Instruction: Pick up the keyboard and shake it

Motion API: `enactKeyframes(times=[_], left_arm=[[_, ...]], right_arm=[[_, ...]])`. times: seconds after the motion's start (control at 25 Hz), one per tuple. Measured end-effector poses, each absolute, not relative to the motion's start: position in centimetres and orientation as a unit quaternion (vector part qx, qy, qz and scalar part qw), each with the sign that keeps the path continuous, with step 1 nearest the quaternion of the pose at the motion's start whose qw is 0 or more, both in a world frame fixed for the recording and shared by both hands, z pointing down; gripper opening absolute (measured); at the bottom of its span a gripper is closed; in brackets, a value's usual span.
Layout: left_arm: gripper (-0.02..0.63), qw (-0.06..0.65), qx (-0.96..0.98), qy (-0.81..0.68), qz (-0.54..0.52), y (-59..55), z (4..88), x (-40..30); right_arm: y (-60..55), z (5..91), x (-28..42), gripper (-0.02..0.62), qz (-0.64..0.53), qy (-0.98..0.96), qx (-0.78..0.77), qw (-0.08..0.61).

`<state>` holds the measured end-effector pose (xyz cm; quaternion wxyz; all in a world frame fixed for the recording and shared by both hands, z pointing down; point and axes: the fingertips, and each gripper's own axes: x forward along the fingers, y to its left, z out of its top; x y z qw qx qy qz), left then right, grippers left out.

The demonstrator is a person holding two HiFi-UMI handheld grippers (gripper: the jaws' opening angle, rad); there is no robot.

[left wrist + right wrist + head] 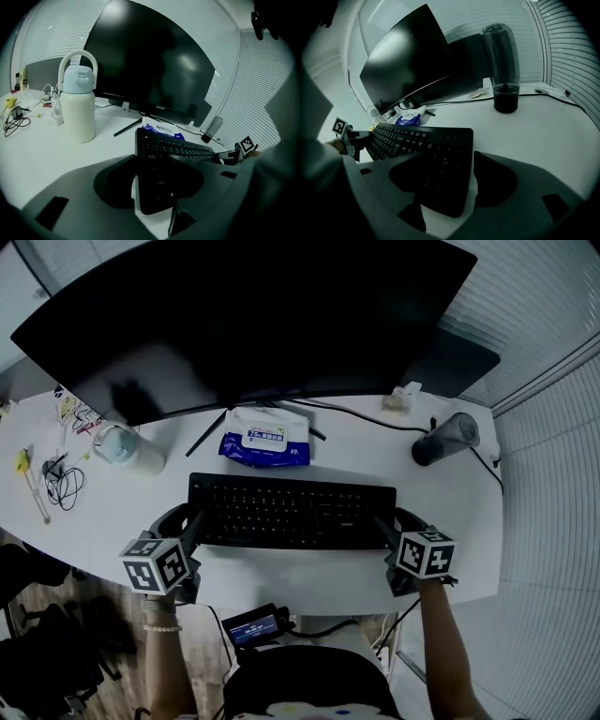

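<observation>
- The keyboard (pixel 291 512) lies flat on the white worktop (pixel 309 582), its long side running across in front of you, below the dark monitor (pixel 244 315).
- Your left gripper (pixel 183 526) sits at the keyboard's left end, angled down, with its marker cube (pixel 155 563) towards you.
- In the left gripper view its fingers (pixel 112 187) stand wide apart with the keyboard's short end between them. A thin strip of pale worktop shows between the left finger and the keyboard's edge, so they have no hold on it.
- Your right gripper (pixel 398 526) mirrors this at the keyboard's right end, also tilted down.
- In the right gripper view its fingers (pixel 497 183) are spread wide around that end of the keyboard. A pale sliver separates the right finger from the keyboard's side, and nothing is clamped.
- Both ends of the keyboard are straddled, but it rests on the worktop.
- A blue pack of wipes (pixel 265 439) lies just behind the keyboard, near the monitor's stand.
- A white bottle (pixel 78 108) with a loop handle stands upright behind and to the left, well apart from the keyboard.
- A dark tumbler (pixel 504 70) stands at the back right, with a cable running past it.
- A tangle of cables (pixel 61 479) lies at the far left edge.
</observation>
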<state>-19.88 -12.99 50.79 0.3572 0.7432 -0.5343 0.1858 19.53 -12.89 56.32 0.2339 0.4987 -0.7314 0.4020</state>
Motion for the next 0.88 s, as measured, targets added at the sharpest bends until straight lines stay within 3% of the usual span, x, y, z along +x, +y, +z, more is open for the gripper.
enactKeyframes(times=[0.88], left_arm=[[0.186, 0.352, 0.731, -0.551, 0.194, -12.84, 50.93, -19.74]], right_arm=[[-13.38, 56.77, 19.71, 0.287, 0.44, -0.725, 0.491, 0.201]])
